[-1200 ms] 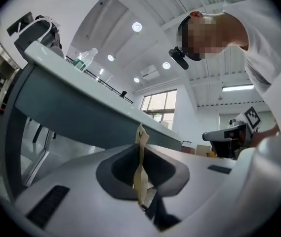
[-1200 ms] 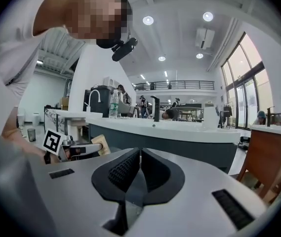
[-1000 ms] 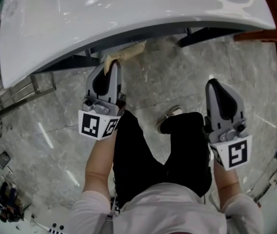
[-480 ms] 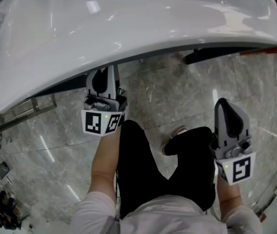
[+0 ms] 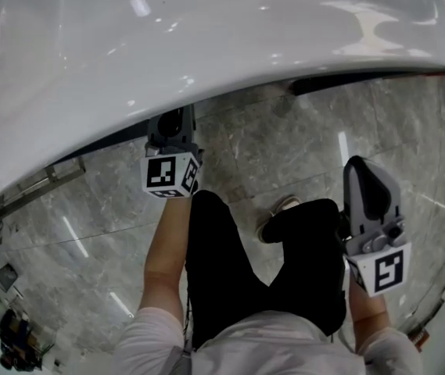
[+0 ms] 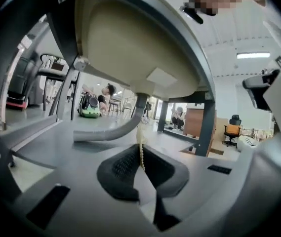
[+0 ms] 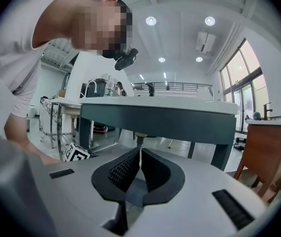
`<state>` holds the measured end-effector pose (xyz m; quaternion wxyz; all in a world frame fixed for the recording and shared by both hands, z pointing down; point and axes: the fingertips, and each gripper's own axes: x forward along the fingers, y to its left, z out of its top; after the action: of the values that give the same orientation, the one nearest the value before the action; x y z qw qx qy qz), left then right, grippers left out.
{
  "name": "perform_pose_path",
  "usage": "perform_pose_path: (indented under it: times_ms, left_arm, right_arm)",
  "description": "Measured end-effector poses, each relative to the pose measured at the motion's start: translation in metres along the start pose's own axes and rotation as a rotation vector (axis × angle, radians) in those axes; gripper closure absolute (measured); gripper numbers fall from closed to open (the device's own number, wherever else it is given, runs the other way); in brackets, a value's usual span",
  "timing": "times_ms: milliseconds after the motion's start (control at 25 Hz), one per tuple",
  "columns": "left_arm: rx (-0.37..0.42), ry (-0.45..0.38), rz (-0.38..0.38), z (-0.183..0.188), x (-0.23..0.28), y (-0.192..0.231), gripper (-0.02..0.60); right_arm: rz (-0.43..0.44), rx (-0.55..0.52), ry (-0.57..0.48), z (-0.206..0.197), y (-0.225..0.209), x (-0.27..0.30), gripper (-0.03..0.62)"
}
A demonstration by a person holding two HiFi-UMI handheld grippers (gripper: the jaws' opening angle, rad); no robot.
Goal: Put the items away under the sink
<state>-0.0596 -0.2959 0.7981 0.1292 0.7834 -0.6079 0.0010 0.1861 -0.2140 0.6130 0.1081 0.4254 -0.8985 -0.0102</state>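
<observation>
The white sink (image 5: 206, 37) fills the top of the head view. My left gripper reaches under its front rim, so only the rear body and marker cube (image 5: 171, 174) show there. In the left gripper view the left gripper (image 6: 141, 158) is shut on a thin cream item (image 6: 141, 149), seen edge-on between the pads. Beyond it are the basin's underside (image 6: 130, 48) and a grey drain hose (image 6: 108, 132). My right gripper (image 5: 360, 168) hangs over the floor beside the person's right leg. Its jaws are shut with nothing between them (image 7: 140, 164).
A dark metal frame holds the sink, with a leg (image 6: 207, 122) at the right and a strut (image 6: 68, 90) at the left. The floor is grey marble tile (image 5: 285, 131). The person's black trousers (image 5: 230, 264) and one shoe (image 5: 278, 208) lie between the grippers. A wooden cabinet (image 7: 271, 152) stands right.
My left gripper has moved forward under the sink's rim, and the cream item it holds has gone out of the head view. The right gripper has barely shifted.
</observation>
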Motion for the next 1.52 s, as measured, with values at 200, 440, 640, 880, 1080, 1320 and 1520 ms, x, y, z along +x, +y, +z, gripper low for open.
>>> perform_pose_path:
  times_ms: [200, 440, 640, 880, 1080, 1320, 1520]
  left_arm:
    - [-0.030, 0.130, 0.019, -0.014, 0.031, 0.004, 0.448]
    - [-0.001, 0.104, 0.072, -0.003, 0.028, 0.013, 0.276]
    - [0.037, 0.066, 0.140, 0.016, -0.022, 0.007, 0.313]
    - [0.003, 0.086, 0.111, 0.051, -0.072, -0.039, 0.493]
    - [-0.025, 0.099, 0.072, 0.084, -0.088, -0.062, 0.574]
    - [-0.029, 0.120, 0.043, 0.117, -0.112, -0.076, 0.578]
    - [-0.043, 0.122, 0.050, 0.157, -0.134, -0.079, 0.578]
  right_arm:
    - [-0.011, 0.029, 0.008, -0.003, -0.005, -0.005, 0.556]
    - [-0.019, 0.065, 0.031, -0.003, -0.014, -0.011, 0.556]
    - [-0.008, 0.090, 0.063, 0.014, -0.014, -0.021, 0.556]
    - [0.022, 0.082, 0.094, 0.060, -0.007, -0.031, 0.556]
    - [0.032, 0.057, 0.111, 0.091, -0.002, -0.030, 0.556]
    - [0.058, 0.048, 0.131, 0.117, 0.013, -0.028, 0.556]
    - [0.098, 0.049, 0.137, 0.145, 0.022, -0.023, 0.556]
